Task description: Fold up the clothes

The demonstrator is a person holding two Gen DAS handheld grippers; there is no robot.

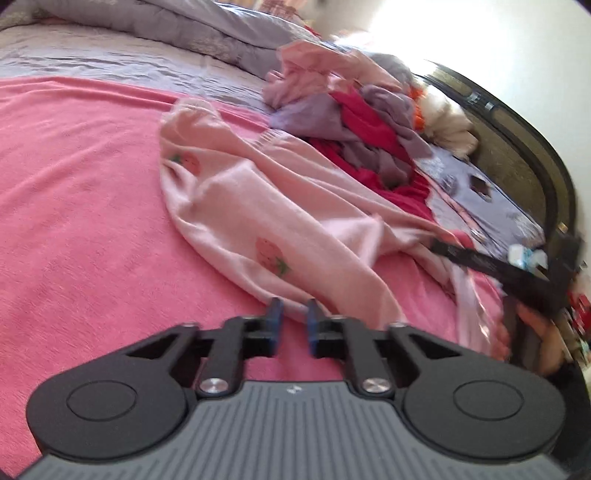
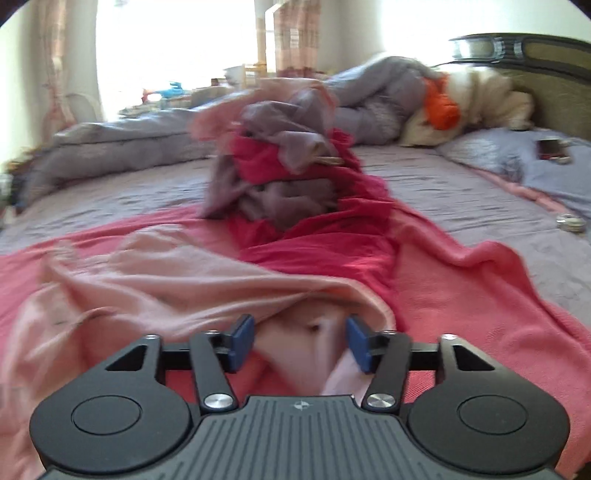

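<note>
A pale pink garment with strawberry prints (image 1: pixel 258 206) lies crumpled on the pink blanket (image 1: pixel 81 206). My left gripper (image 1: pixel 294 317) is open, its jaws a little apart, right at the garment's near edge, with nothing between them. My right gripper (image 2: pixel 300 341) is open wide, with a fold of the same pale pink garment (image 2: pixel 177 284) lying between its blue pads (image 2: pixel 242 343). The right gripper also shows in the left wrist view (image 1: pixel 436 245), at the garment's far right side.
A heap of unfolded clothes in red, mauve and pink (image 2: pixel 288 166) lies behind the garment, also in the left wrist view (image 1: pixel 354 122). A grey duvet (image 1: pixel 192 33), a white and orange plush (image 2: pixel 476 99), a phone (image 2: pixel 552 149) and the dark headboard (image 1: pixel 524 147) are beyond.
</note>
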